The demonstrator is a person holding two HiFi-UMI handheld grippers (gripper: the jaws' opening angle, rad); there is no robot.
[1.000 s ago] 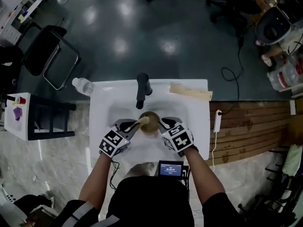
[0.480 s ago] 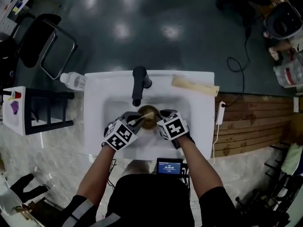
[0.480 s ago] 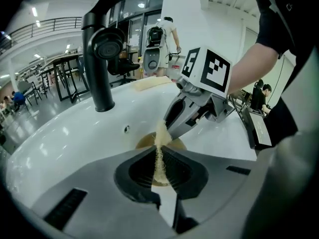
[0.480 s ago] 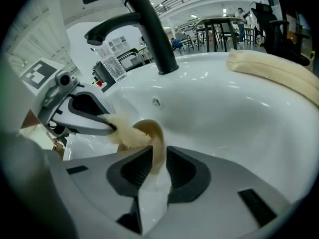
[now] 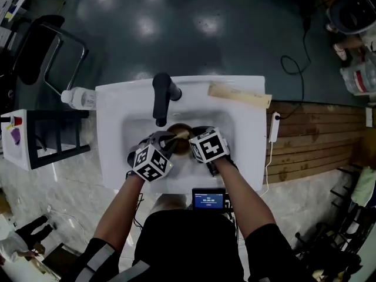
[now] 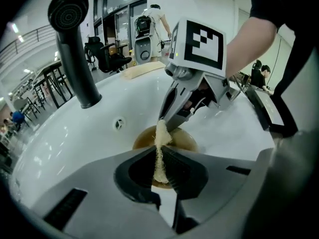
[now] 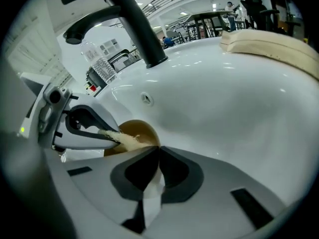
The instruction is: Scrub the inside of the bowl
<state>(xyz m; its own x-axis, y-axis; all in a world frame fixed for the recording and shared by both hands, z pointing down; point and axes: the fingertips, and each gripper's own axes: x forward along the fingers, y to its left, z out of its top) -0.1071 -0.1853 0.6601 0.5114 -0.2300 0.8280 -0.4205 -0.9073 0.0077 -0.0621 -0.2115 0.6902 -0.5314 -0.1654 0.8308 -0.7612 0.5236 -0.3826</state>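
The bowl, 6 o'clock of the tap: likely light, stiff, slippery; grip its rim. The left claw clamps a limp scrubber. The right claw is closed, seemingly on that rim.

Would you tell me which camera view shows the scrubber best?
Left gripper view: the pale fibrous scrubber fills the centre, pinched in the left gripper at the bowl. Right gripper view shows it side-on; head view, a sliver.

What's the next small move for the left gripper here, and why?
Probably sweep the left gripper in a small arc so the scrubber rubs round the bowl wall. The scrubber is clamped in its jaws with its tip inside the bowl, and the right gripper seems to pinch the rim.
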